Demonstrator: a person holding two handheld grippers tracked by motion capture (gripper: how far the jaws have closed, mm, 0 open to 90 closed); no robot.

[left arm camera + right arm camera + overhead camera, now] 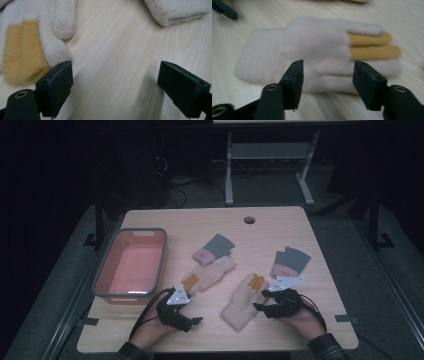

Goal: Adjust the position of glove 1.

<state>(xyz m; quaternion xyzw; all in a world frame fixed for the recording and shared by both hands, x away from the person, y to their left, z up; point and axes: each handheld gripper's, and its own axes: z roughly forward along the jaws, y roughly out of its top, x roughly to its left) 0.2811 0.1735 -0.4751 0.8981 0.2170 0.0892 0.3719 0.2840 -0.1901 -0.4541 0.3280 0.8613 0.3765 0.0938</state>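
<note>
Just beyond the spread right tongs (pixel 327 82) lies the cream glove (pixel 312 52), unpinched.

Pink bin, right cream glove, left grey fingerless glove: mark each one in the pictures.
pink bin (pixel 161 251): high view, on its right rim.
right cream glove (pixel 241 302): high view, on its palm.
left grey fingerless glove (pixel 219 245): high view, on its grey body.
</note>
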